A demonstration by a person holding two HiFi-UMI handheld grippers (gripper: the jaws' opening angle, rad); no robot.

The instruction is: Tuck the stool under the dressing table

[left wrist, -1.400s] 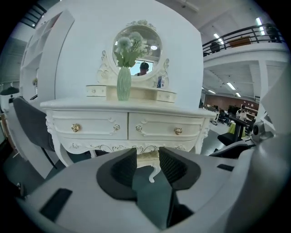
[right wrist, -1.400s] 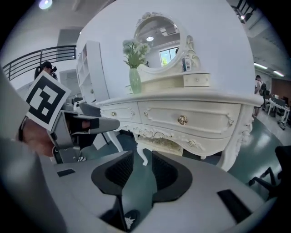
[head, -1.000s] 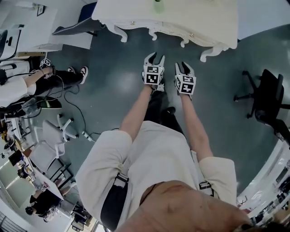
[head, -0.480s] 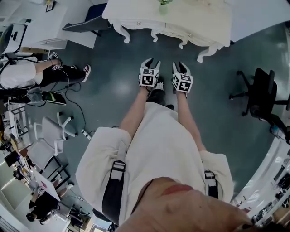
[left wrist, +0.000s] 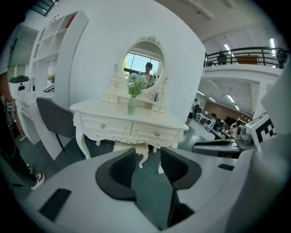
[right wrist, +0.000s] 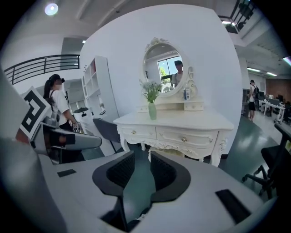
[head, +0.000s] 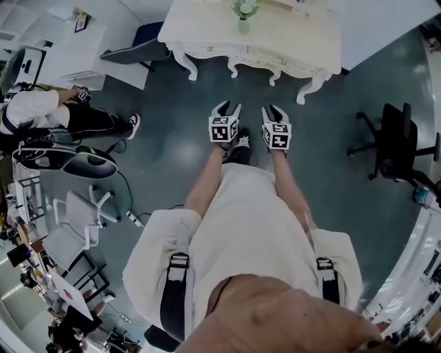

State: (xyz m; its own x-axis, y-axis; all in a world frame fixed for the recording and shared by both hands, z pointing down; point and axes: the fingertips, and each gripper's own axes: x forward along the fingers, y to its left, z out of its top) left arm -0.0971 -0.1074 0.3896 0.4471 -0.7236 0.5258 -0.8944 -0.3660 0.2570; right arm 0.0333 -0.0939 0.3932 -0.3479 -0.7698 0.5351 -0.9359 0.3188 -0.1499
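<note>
Stool (left wrist: 132, 145) sits tucked beneath the dressing table (head: 296, 34), its cream seat between the curved legs under the drawers. Both grippers hang over the grey floor (head: 172, 138), side by side and well apart from the worktop. The left gripper (head: 228, 107) has its jaws spread, with only floor between them. The right gripper (head: 273, 110) has just been closing its jaws, yet they stand apart with nothing between them. A green vase (head: 242, 19) of flowers stands on the worktop before the oval mirror (left wrist: 144, 68).
</note>
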